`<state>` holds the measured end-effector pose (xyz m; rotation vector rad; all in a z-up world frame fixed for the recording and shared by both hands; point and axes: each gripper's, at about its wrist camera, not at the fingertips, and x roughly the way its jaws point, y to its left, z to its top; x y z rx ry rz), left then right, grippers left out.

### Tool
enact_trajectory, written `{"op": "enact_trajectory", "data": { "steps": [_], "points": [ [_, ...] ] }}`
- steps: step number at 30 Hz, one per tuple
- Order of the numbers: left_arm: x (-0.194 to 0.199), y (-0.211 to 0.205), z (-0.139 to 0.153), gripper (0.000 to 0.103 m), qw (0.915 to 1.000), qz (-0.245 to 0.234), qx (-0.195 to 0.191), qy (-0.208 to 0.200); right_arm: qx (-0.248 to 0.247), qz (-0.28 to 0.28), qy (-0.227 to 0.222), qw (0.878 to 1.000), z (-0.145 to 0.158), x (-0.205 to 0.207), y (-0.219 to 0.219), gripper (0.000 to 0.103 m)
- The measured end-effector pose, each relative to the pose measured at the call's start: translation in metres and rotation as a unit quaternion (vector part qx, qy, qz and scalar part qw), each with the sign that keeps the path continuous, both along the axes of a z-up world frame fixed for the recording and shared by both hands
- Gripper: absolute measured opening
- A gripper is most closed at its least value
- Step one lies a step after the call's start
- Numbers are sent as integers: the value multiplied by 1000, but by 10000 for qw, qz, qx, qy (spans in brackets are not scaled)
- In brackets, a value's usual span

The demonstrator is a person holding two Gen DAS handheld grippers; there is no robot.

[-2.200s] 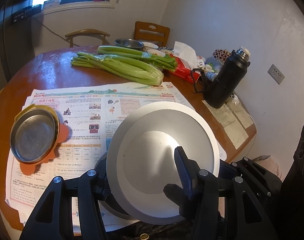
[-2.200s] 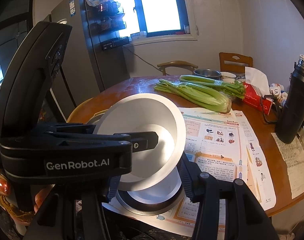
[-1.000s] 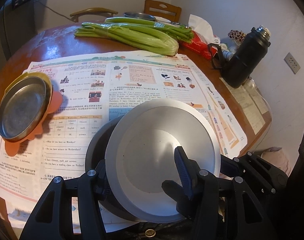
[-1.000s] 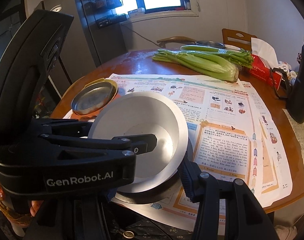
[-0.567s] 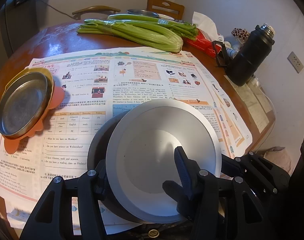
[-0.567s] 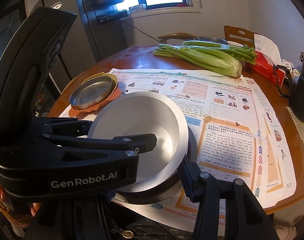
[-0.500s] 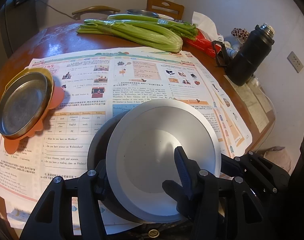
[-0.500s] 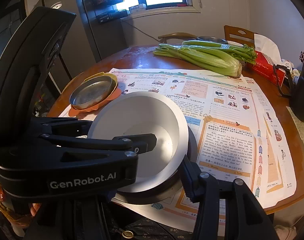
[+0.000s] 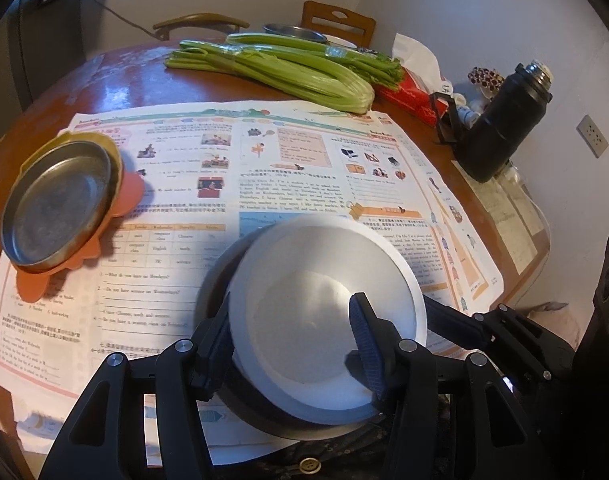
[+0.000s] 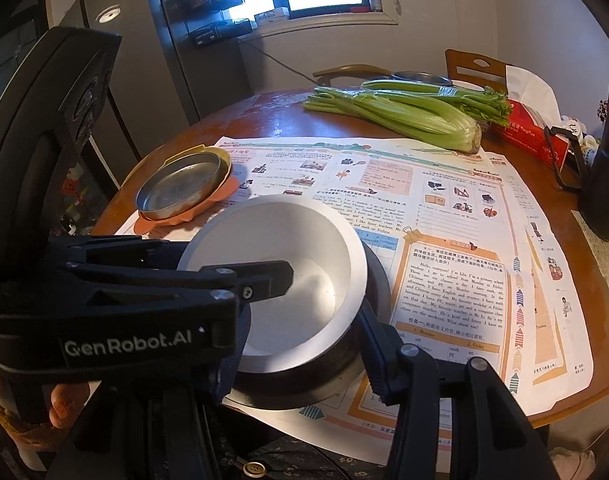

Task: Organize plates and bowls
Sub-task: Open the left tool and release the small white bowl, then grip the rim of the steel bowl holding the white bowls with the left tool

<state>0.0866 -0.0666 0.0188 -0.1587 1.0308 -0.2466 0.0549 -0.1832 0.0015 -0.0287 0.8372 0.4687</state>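
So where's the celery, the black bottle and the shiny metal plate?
celery [image 9: 304, 74]: left wrist view, on the pale stalks.
black bottle [image 9: 502, 124]: left wrist view, middle of its body.
metal plate [image 10: 180, 190]: right wrist view, on its flat inside.

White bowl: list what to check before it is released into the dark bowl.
1. White bowl inside the dark bowl's rim: ok.
2. White bowl seated flat: cannot tell, it looks off-centre.
3. Left gripper grip: ok, one finger inside the wall, one outside.
4. Right gripper grip: cannot tell, one finger is hidden.
5. Metal plate clear of the stack: ok, apart on its orange mat.
6. Newspaper under the stack lies flat: ok.
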Motion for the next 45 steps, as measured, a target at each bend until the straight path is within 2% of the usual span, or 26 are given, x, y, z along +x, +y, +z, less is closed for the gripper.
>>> {"op": "enact_trajectory", "data": {
  "steps": [13,21,31,45],
  "points": [
    [-3,19,10,56,9997,201,-86,-147,92,-108,-112,9998,8,-3,-8,53],
    [-12,23,22,57,9985,277,196,-426,256,-264,-371,9986,26,-9,-20,53],
    [-18,27,24,58,9974,335,372,-511,357,-432,-465,9973,34,-9,-31,54],
    [-12,27,7,58,9981,353,378,-340,447,-546,-167,9974,18,1,-39,56]
  ]
}}
